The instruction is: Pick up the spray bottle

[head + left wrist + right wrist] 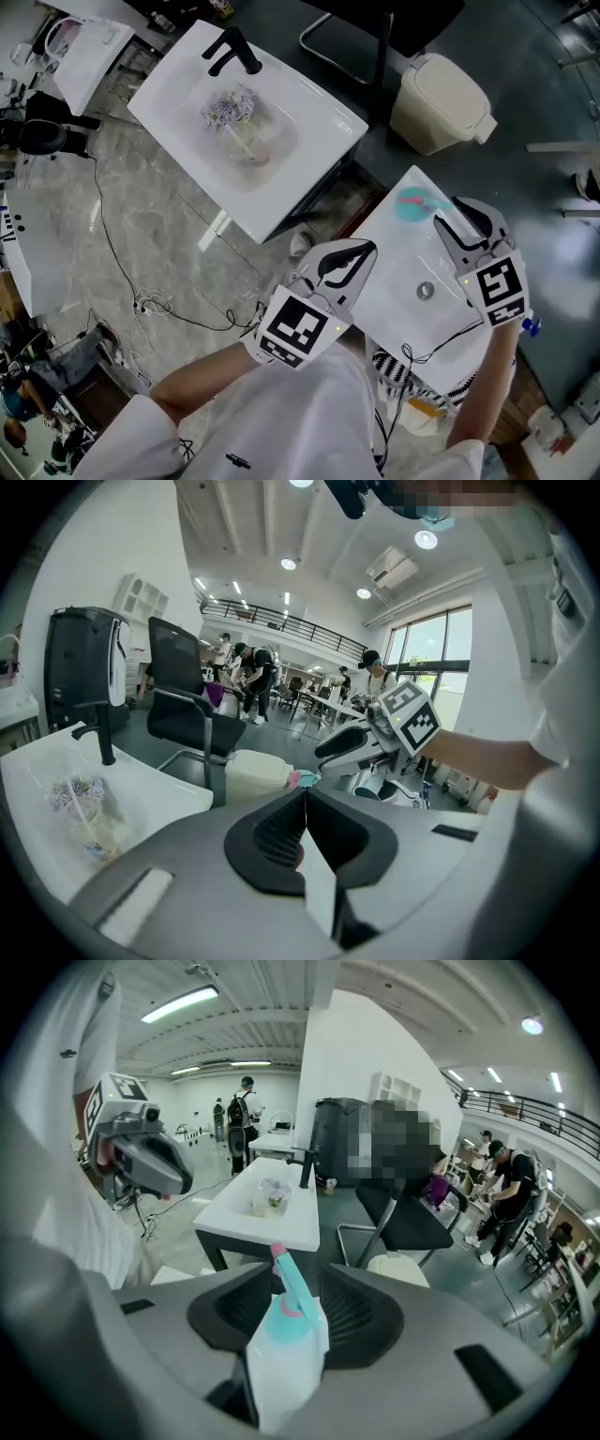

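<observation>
Hovering over a white bench (394,272), the right claw (448,210) is released, its jaws spread wide. The spray bottle (411,203) rests on that bench at the far end, just at the claw's tips. In the right gripper view the bottle (281,1344) fills the gap between the jaws: a pale, translucent body nearest the camera, and a teal head with a pink nozzle tip pointing away. A sliver of space shows on either side of it, so the pads are not pressing on it. Whether it stands upright or lies tilted is hard to tell.

The left claw (367,250) is clenched, its jaws meeting with nothing between them. It hangs at the near left edge of the same bench, well apart from the bottle. A round drain (425,291) sits in the bench between the two claws.

Farther off, a second white bench (309,122) carries a black faucet (234,52) and a bunch of lilac flowers (231,106) in its basin. A cream bin (441,103) stands on the dark floor beside it, and black cables (141,300) trail over the grey floor at the left.
</observation>
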Tool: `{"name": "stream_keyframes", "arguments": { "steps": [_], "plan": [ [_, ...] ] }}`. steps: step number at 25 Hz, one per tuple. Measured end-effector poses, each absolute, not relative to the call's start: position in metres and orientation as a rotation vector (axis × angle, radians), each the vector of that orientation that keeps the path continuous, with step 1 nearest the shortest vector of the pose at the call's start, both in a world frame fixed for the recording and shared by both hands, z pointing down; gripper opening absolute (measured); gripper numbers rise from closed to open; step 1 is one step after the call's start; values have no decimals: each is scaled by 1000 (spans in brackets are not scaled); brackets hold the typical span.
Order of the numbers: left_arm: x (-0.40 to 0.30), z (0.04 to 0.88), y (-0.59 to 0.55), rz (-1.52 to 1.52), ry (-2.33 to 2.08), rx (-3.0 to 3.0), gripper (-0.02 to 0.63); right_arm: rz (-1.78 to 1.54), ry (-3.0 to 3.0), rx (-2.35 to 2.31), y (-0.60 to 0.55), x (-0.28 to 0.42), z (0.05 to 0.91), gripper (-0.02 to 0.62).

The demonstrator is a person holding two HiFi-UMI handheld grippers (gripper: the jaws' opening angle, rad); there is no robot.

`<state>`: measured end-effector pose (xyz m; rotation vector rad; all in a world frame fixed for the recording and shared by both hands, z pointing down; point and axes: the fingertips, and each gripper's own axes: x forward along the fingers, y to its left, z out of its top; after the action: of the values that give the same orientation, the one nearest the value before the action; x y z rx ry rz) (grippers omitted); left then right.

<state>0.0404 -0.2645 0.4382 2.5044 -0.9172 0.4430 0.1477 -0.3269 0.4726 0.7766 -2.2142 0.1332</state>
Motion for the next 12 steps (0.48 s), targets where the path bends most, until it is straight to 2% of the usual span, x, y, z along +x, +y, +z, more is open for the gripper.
{"name": "stream_keyframes", "arguments": {
  "steps": [12],
  "plan": [
    [34, 449, -269, 461, -937, 2477, 5, 46, -2170, 522, -331, 142, 513, 149]
  ]
}}
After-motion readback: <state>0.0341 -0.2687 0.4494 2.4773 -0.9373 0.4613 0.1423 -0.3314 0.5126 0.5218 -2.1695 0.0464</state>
